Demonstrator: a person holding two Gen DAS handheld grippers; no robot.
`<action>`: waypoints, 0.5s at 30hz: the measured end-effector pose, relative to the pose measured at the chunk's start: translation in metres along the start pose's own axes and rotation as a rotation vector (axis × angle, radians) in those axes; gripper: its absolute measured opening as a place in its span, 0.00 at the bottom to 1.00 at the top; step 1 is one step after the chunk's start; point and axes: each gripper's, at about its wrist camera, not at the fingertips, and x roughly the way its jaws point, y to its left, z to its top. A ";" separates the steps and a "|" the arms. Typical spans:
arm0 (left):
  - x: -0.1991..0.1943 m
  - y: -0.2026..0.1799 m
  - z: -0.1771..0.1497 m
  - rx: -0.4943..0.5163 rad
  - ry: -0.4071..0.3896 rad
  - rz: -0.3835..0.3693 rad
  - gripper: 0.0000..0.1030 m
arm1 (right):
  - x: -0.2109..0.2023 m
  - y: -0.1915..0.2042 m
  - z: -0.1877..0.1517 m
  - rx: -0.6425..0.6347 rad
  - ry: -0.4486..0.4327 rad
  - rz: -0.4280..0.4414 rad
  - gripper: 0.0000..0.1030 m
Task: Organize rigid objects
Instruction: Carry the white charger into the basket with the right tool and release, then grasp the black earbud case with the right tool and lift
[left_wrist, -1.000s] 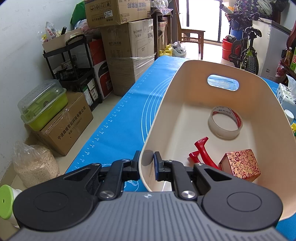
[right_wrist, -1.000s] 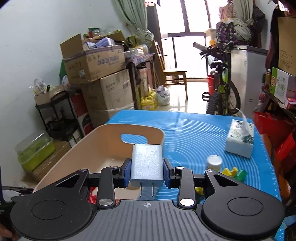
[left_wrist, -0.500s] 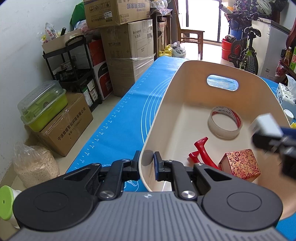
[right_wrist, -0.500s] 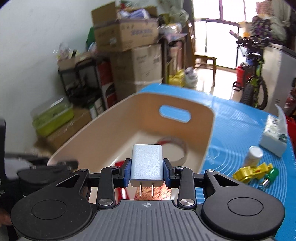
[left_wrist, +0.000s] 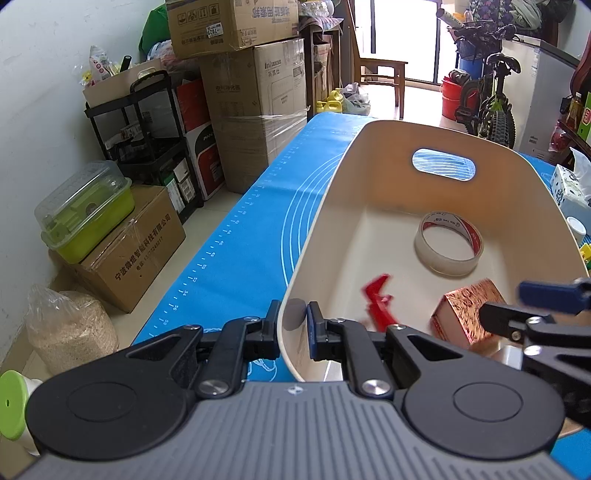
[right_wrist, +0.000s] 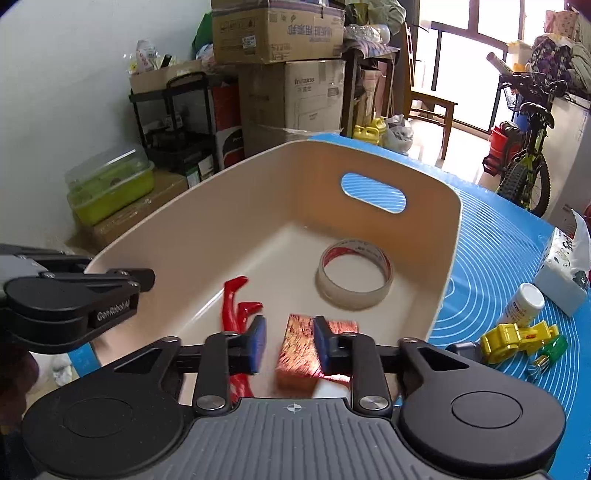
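Observation:
A cream bin (left_wrist: 332, 206) (right_wrist: 207, 229) stands on the blue mat. My left gripper (left_wrist: 291, 328) is shut on its near rim. Inside lie a tape roll (left_wrist: 448, 245) (right_wrist: 354, 273), a red hook (left_wrist: 376, 299) (right_wrist: 234, 299) and a red-gold box (left_wrist: 465, 314) (right_wrist: 306, 350). My right gripper (right_wrist: 288, 341) is open and empty over the bin's near end, just above the box; it also shows in the left wrist view (left_wrist: 535, 306). A pale grey patch, perhaps the charger (left_wrist: 511, 354), lies on the bin floor beneath the gripper.
On the mat right of the bin are a tissue pack (right_wrist: 565, 269), a small white bottle (right_wrist: 522, 304), a yellow toy (right_wrist: 517, 338) and a green piece (right_wrist: 552, 350). Cardboard boxes (left_wrist: 255, 122), a black rack (left_wrist: 147, 147) and a bicycle (right_wrist: 528, 147) stand beyond the table.
My right gripper moved over the bin and opened; the silver charger it held is gone from its jaws. The red hook and box have shifted. My left gripper kept its hold.

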 end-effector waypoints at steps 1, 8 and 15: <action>0.000 0.001 0.000 -0.003 0.001 -0.001 0.15 | -0.004 -0.003 0.001 0.014 -0.013 0.002 0.53; 0.001 -0.001 0.000 -0.003 0.000 0.003 0.15 | -0.038 -0.048 0.010 0.155 -0.126 -0.005 0.54; 0.001 -0.001 -0.001 -0.002 0.000 0.003 0.15 | -0.047 -0.110 0.003 0.289 -0.170 -0.117 0.57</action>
